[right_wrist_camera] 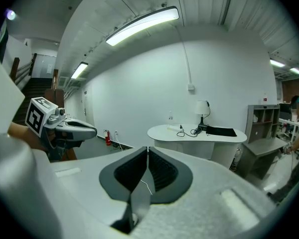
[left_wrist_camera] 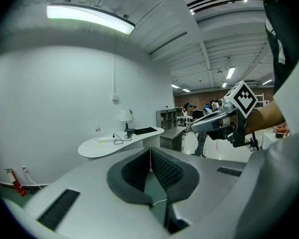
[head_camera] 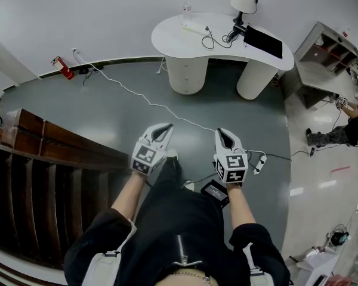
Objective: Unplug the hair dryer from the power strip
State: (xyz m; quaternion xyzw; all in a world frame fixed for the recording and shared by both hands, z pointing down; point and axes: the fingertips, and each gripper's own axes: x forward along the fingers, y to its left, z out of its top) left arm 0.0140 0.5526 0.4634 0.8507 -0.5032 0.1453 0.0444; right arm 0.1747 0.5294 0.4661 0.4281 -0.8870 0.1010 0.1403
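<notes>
Two grippers, the left gripper [head_camera: 162, 128] and the right gripper [head_camera: 225, 133], are held side by side before the person, fingers pressed together on nothing. Well apart from them, across the grey floor [head_camera: 107, 112], the white worktop [head_camera: 167, 40] carries what seems to be the power strip [head_camera: 194, 28]. A black cable [head_camera: 210, 40] runs from it to a dark shape beside the lamp [head_camera: 243, 0], possibly the hair dryer [head_camera: 235, 31].

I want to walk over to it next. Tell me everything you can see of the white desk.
The desk is white and smooth-looking, with a curved, kidney-like top on two rounded pedestals. It stands upright on the grey floor, close to the white wall. On its top are a white lamp, a clear bottle, a flat black pad and a looped black cable. Nothing else touches it.
</notes>
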